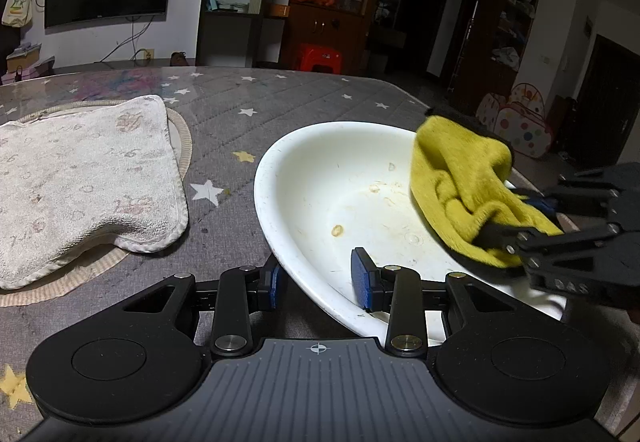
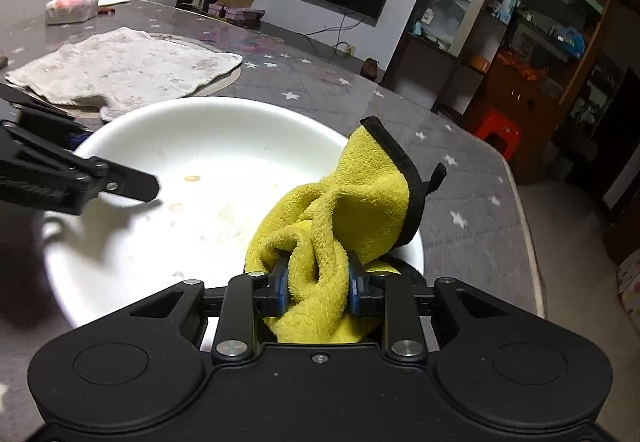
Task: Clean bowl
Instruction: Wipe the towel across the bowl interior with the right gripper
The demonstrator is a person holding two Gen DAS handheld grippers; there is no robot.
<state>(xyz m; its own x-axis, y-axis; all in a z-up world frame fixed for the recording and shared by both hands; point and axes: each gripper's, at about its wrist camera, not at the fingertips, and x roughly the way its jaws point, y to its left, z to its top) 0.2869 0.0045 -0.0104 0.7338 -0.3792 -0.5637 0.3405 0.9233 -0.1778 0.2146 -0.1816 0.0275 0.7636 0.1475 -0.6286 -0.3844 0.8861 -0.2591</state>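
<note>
The right hand-held gripper [image 2: 318, 282] pinches a crumpled yellow microfibre cloth with a black trim edge [image 2: 352, 202] between its two blue pads, the fabric bunched thick in the grip and spilling both forward and back over the black body of the tool. The cloth rests on the right inner wall of a wide, shallow white plastic bowl [image 2: 208, 130], its trimmed corner standing up over the rim on that side. The left hand-held gripper [image 1: 320, 278] grips the near rim of the same bowl: one blue pad sits outside the wall and the other inside, with the white rim running between them, and the bowl sits tilted in that grip. From the left wrist view the cloth [image 1: 460, 182] lies against the bowl's [image 1: 320, 162] right-hand inner side, held there by the other tool reaching in from the right. The bowl's inner floor carries faint brownish smears and a few small tan spots toward its middle. The bowl stands on a counter covered by a grey quilted cloth printed with white and yellow stars [image 1: 280, 102], toward its right edge. To the left of the bowl, nearer the counter's left side, a worn off-white towel with a faded print [image 1: 80, 178] lies spread over a round beige mat [image 1: 184, 146], just apart from the bowl.
</note>
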